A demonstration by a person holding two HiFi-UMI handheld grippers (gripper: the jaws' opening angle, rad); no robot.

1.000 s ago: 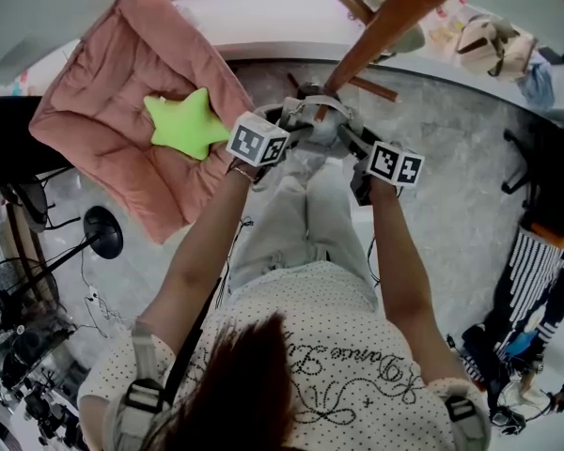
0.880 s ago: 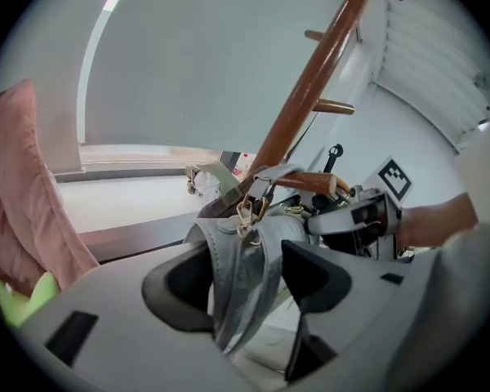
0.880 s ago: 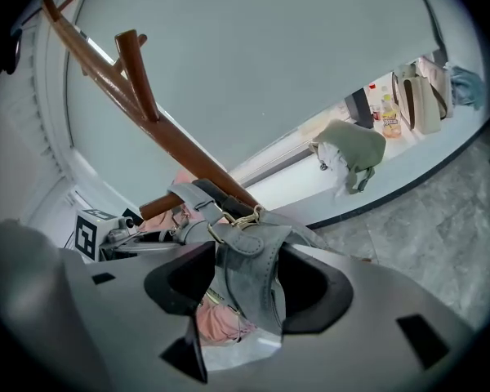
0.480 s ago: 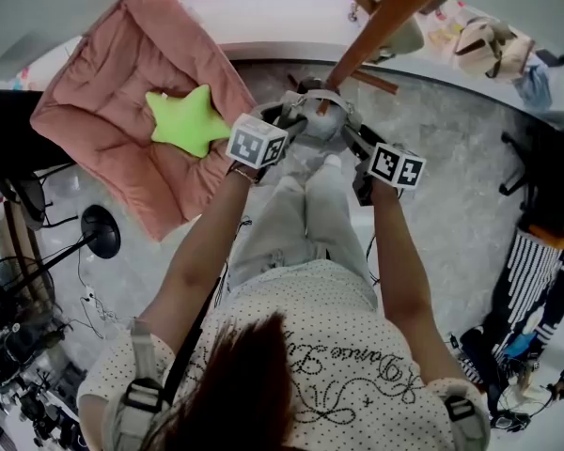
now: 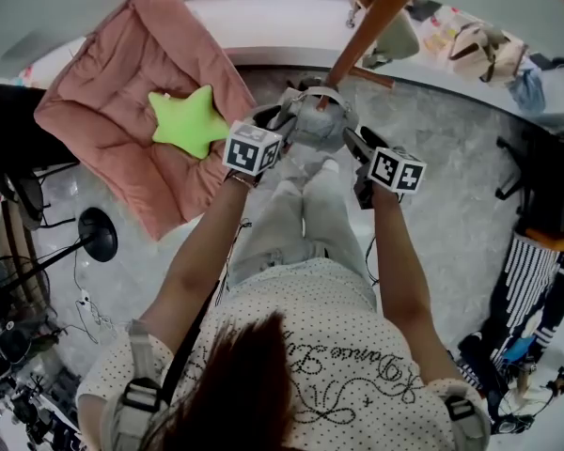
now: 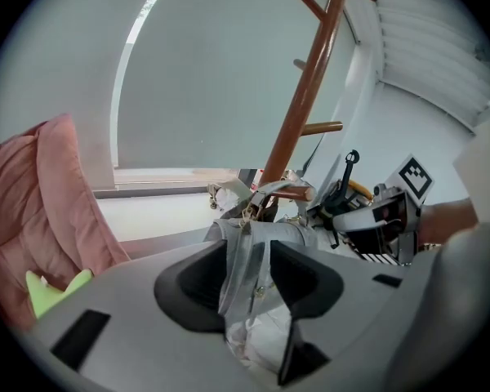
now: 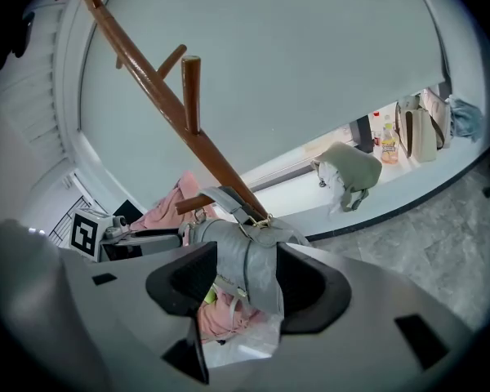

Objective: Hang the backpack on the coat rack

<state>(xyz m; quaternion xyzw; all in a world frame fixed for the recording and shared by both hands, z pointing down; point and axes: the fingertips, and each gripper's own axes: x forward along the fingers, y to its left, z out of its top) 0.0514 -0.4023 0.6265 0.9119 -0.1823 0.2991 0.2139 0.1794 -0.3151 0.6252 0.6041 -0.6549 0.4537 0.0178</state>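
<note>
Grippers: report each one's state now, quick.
Left gripper: fingers closing around the backpack strap, not yet clamped.
Right gripper: shut on the backpack.

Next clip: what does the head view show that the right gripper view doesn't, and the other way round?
Only the head view: the person's dotted shirt and forearms. Only the right gripper view: the right hand-held gripper clamped on the grey backpack. Both: that backpack, the brown coat rack, the pink cushion and the beige bag.
</note>
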